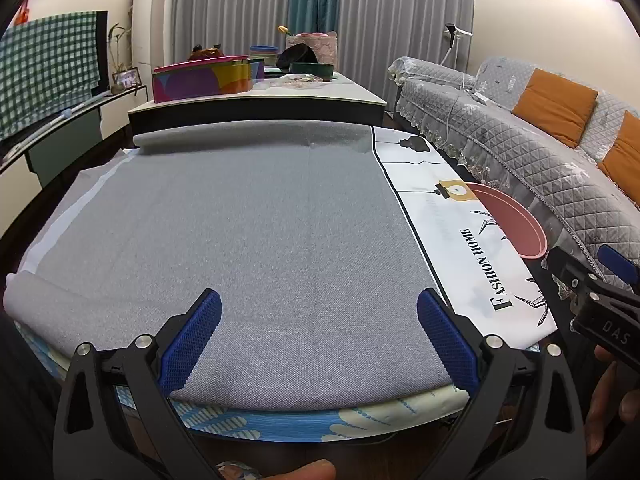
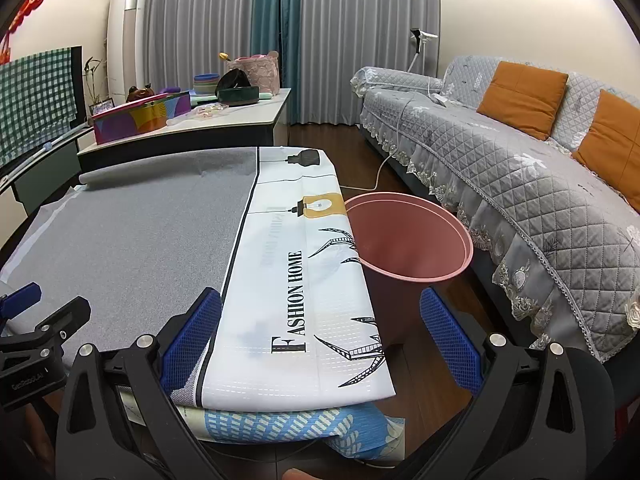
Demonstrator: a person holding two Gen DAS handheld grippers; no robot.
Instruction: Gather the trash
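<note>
Both claws hang spread and empty at the table's near edge. The pink bin [image 2: 408, 236] stands on the floor just off the table's right side, ahead-right of the right gripper [image 2: 320, 344], the nearer one. The left gripper [image 1: 318, 340] faces bare grey cloth [image 1: 240, 220]; its view catches only the bin's rim. No trash shows, though some may lie out of view.

A quilted grey sofa [image 2: 520, 184] with orange cushions [image 2: 522, 98] faces teal curtains [image 2: 276, 20].
</note>
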